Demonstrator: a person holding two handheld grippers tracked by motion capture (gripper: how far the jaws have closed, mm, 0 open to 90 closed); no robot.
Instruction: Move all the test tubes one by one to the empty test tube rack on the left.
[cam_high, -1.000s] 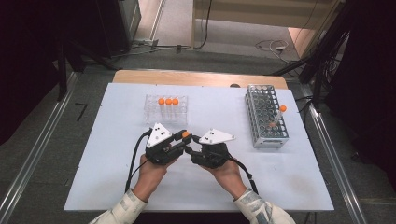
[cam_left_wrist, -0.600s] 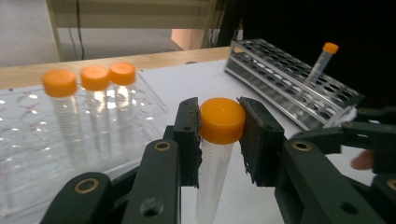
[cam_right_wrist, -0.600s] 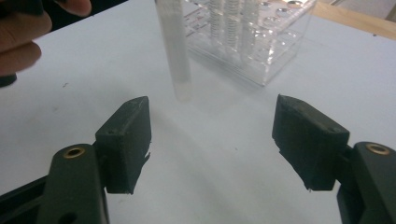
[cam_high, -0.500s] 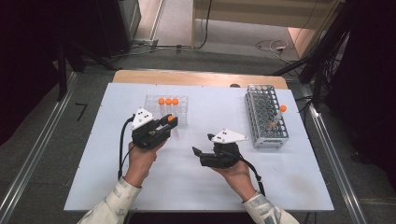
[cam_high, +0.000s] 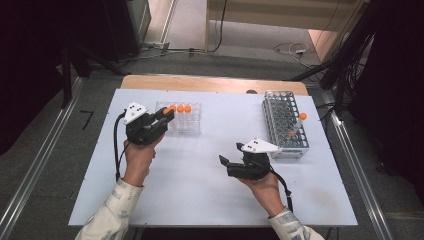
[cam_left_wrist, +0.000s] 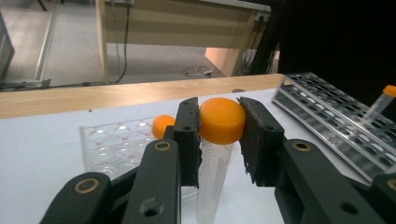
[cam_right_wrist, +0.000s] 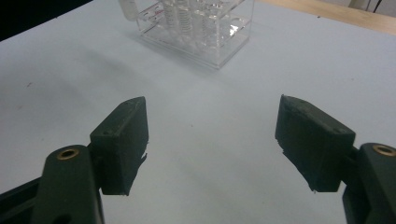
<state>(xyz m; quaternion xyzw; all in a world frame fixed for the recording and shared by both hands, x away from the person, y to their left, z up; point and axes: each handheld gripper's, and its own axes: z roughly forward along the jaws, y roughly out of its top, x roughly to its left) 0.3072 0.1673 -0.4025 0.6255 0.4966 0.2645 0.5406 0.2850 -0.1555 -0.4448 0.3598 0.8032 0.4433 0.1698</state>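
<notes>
My left gripper (cam_high: 168, 117) is shut on a clear tube with an orange cap (cam_left_wrist: 222, 120), its pads pressing on the cap from both sides. It hangs at the left end of the clear plastic rack (cam_high: 192, 125), where other orange-capped tubes (cam_high: 183, 108) stand. In the left gripper view the rack (cam_left_wrist: 112, 144) lies just behind the held tube. My right gripper (cam_high: 223, 163) hovers over the bare table right of the middle, jaws pointing left. Its jaws (cam_right_wrist: 212, 140) have just been opening and stand wide with nothing between them.
A metal wire rack (cam_high: 284, 122) stands at the right of the white table (cam_high: 200, 190), and one orange-capped tube (cam_high: 302, 116) leans in it. The clear rack (cam_right_wrist: 196, 28) is some way ahead of the right jaws. A wooden strip (cam_high: 210, 83) runs along the far edge.
The hands, close together at the table's middle a second ago, have parted. The left carried the tube left and away to the clear rack. The right drew back to the right, jaws opening.
</notes>
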